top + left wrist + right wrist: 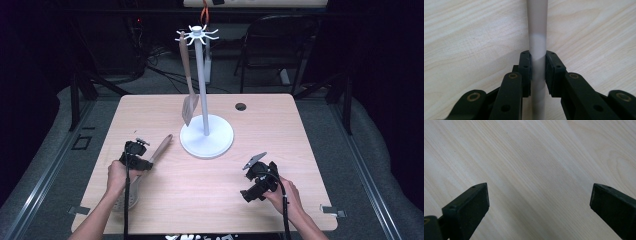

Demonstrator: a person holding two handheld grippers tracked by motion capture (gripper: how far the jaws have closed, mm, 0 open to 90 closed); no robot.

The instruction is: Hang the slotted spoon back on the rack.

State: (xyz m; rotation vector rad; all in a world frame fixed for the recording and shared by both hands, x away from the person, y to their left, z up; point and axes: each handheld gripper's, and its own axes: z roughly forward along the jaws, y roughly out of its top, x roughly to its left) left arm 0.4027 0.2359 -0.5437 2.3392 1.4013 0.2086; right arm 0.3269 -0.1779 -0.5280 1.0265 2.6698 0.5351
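A utensil with a pale wooden handle (162, 146) lies slanted on the left half of the table, its head (127, 200) near the front edge beside the person's left wrist. My left gripper (141, 163) is shut on that handle. In the left gripper view both black pads (525, 65) press the sides of the handle (537, 25), which runs straight up the picture. My right gripper (255, 187) hovers low over bare tabletop at the front right. Its jaws stand wide apart, and its gap (539, 200) holds nothing.
A white utensil stand (206, 137) with a round base and tall pole stands at the table's middle. A wooden spatula (188, 85) hangs from a hook at its top. There is a small round hole (241, 106) in the tabletop at the back right. A chair stands behind the table.
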